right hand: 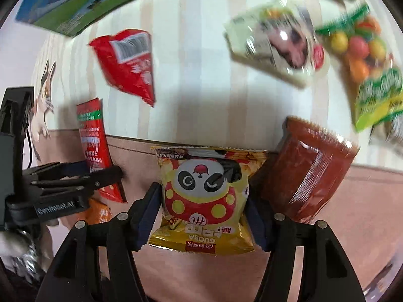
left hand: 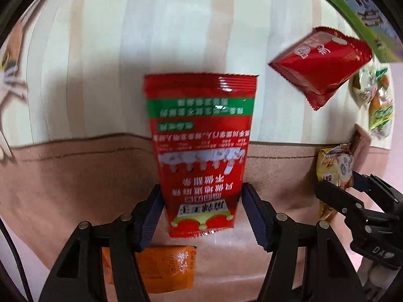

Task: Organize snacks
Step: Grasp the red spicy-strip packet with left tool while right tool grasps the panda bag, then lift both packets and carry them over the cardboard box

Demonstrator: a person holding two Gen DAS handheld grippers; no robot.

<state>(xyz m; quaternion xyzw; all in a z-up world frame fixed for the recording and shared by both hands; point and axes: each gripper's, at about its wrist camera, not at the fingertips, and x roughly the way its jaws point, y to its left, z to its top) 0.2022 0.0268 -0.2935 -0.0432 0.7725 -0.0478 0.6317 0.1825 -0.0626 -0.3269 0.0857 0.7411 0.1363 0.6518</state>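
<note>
Two surfaces met below: a pale striped tabletop (left hand: 176,25) and a pinkish-brown cloth (left hand: 63,176). The left hand-held gripper (left hand: 202,214) clamped the red sachet (left hand: 201,151); the right hand-held gripper (right hand: 204,214) squeezed the yellow panda packet (right hand: 204,193). Blur smeared the candy bags (right hand: 362,58), and an orange packet (left hand: 166,269) sat half hidden.

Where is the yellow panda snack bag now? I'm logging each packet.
The yellow panda snack bag sits centre in the right wrist view, held by the right gripper, beside a brown-red packet.
</note>
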